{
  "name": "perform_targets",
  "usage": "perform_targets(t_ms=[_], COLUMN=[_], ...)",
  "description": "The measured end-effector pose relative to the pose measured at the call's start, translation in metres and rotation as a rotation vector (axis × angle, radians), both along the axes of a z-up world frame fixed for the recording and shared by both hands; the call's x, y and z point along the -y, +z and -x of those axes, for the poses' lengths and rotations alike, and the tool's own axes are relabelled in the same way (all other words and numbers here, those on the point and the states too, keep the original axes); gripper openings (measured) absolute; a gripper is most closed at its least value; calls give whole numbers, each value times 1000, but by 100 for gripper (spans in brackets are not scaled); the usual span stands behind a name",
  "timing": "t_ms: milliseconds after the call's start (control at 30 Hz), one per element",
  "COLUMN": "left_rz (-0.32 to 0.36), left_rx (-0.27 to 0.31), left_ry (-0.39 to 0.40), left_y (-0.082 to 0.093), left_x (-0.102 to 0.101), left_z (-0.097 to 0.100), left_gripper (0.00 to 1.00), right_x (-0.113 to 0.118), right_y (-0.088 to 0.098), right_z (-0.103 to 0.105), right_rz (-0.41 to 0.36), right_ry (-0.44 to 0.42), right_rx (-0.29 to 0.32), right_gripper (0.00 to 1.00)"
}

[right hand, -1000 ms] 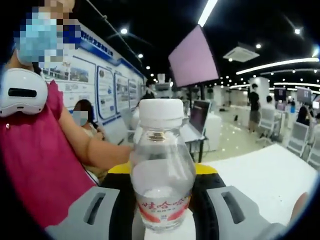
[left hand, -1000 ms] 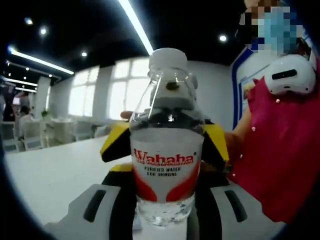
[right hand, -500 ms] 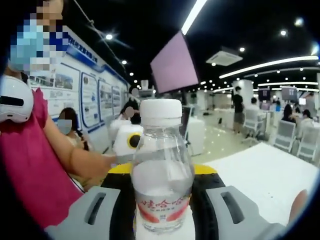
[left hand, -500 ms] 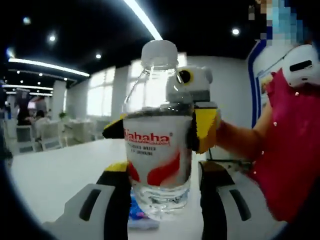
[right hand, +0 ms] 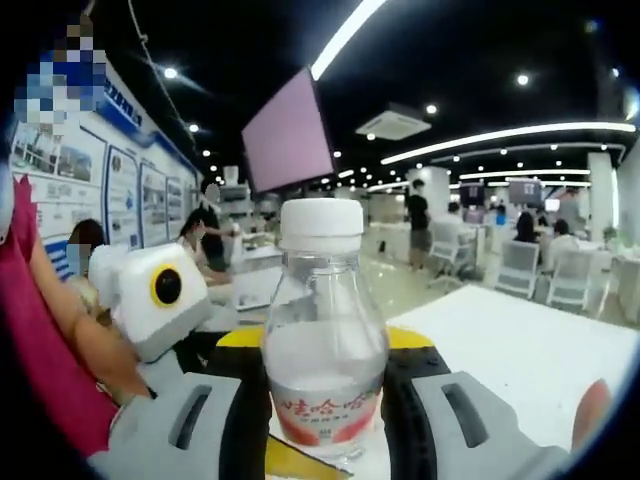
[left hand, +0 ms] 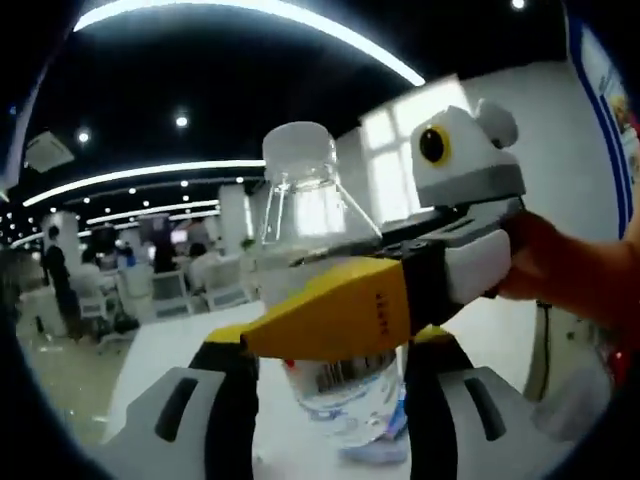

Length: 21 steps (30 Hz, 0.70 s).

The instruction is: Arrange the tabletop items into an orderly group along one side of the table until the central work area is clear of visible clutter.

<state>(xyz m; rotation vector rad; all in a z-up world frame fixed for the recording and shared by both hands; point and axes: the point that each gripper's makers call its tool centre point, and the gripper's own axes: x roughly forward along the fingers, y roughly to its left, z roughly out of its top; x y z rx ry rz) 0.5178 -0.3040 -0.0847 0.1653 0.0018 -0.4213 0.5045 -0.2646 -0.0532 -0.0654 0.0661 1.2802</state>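
You hold a clear plastic water bottle with a white screw cap (right hand: 322, 340) upright between the black-padded jaws of your right gripper (right hand: 325, 415); in the right gripper view it stands dead centre, its red-and-white label at 6 o'clock, the jaws narrowed onto its waist. In the left gripper view the same bottle (left hand: 310, 240) sits between the jaws of your left gripper (left hand: 322, 415), with the right gripper's yellow and grey body (left hand: 400, 280) crossing in front from 3 o'clock; whether the left jaws press the bottle or merely flank it I cannot tell. The white tabletop (right hand: 520, 350) lies beyond, at 4 o'clock. The step in hand looks like passing or steadying the bottle between the two grippers, partway through moving it to the side group. The next move calls for one gripper letting go cleanly while the other stays firm, then setting the bottle down upright. The bottle is smooth, thin-walled, part full, and likely to flex or slip under a loose grip.
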Motion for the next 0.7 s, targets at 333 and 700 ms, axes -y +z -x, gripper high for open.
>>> perform_targets(t_ms=[333,700], left_rz=[67,83], left_rx=[-30,-49], left_ry=[34,-48], left_y=[1,-2], left_x=[2,3], left_z=[-8,-5], left_gripper=[46,41], right_x=[3,4], right_y=[3,0], right_z=[-2,0], right_rz=[-12,-4], right_ry=[-60,-71], right_rx=[42,3], right_gripper=[42,44])
